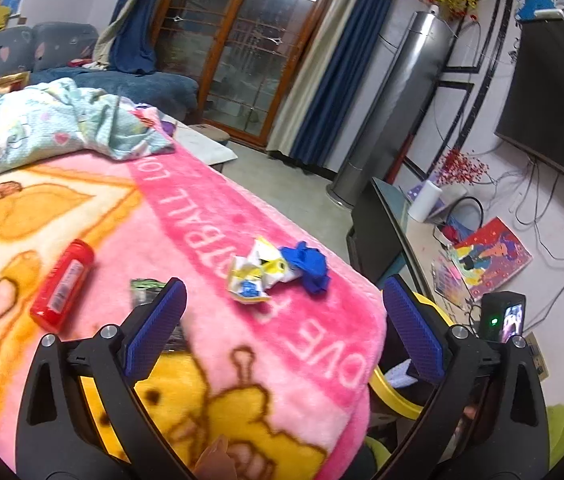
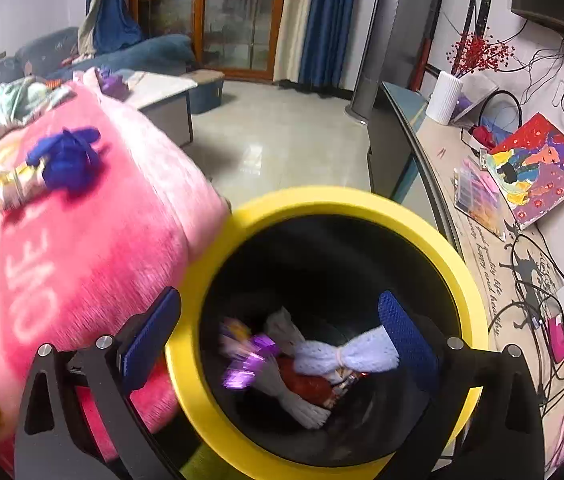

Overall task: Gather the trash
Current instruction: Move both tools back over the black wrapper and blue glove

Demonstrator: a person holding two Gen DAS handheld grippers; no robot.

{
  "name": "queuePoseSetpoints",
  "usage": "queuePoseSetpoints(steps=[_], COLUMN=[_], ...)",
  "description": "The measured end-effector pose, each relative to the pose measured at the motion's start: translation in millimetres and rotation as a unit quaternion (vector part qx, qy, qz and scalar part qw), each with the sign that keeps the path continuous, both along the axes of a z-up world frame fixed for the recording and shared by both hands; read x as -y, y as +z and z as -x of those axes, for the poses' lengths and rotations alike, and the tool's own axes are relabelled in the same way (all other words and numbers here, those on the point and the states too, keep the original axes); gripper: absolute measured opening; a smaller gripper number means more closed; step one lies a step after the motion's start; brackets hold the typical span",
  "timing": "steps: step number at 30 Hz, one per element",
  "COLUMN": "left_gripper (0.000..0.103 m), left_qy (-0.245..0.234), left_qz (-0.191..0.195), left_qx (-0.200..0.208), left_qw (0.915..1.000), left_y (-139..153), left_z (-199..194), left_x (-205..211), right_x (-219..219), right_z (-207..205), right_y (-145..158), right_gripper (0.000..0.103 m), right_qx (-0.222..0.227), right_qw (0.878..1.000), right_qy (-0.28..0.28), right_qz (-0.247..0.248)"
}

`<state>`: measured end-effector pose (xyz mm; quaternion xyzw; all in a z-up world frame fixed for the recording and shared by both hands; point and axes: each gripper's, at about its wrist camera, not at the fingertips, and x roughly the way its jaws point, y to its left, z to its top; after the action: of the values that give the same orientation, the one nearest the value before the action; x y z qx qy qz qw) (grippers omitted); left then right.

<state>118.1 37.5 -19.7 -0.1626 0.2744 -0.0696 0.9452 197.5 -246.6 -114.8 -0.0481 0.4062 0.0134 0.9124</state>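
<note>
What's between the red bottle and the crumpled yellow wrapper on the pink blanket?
In the left wrist view, a small dark green packet lies between the red bottle and the crumpled yellow wrapper, partly hidden behind a finger.

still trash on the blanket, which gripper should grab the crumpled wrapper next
Left. The left gripper is open over the blanket, facing the crumpled wrapper. The right gripper is open above the yellow-rimmed bin.

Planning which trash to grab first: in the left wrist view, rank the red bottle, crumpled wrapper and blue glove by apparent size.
1. Red bottle, longest, though nearest the camera.
2. Crumpled wrapper and blue glove: they look alike in size and touch each other, so no ranking between them.
</note>
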Motion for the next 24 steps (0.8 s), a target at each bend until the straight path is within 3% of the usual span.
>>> queuePoseSetpoints(steps=[6,14,24], left_gripper=[0.090,0.090,0.090], left_qy=[0.026,0.056,0.080], left_qz=[0.004,-0.008,-0.030], left_qx=[0.001,-0.007,-0.050], left_qw=[0.9996,0.9984,0.9951], left_y=[-0.7,-8.5,-31.4], left_z=[3.5,4.8,-6.3], left_x=[-22.6,-46.1,-64.5], right_x=[-15.4,-55.1,-108.8], right_z=[-7.4,-15.7,-31.5], right_y=[20.7,42.2,53.5], right_gripper=[0.096,0.096,0.096], right_qx=[0.014,0.030,0.039], right_qw=[0.999,0.995,0.989], right_qy=[0.007,0.055,0.112], right_qz=[-0.038,-0.073,-0.088])
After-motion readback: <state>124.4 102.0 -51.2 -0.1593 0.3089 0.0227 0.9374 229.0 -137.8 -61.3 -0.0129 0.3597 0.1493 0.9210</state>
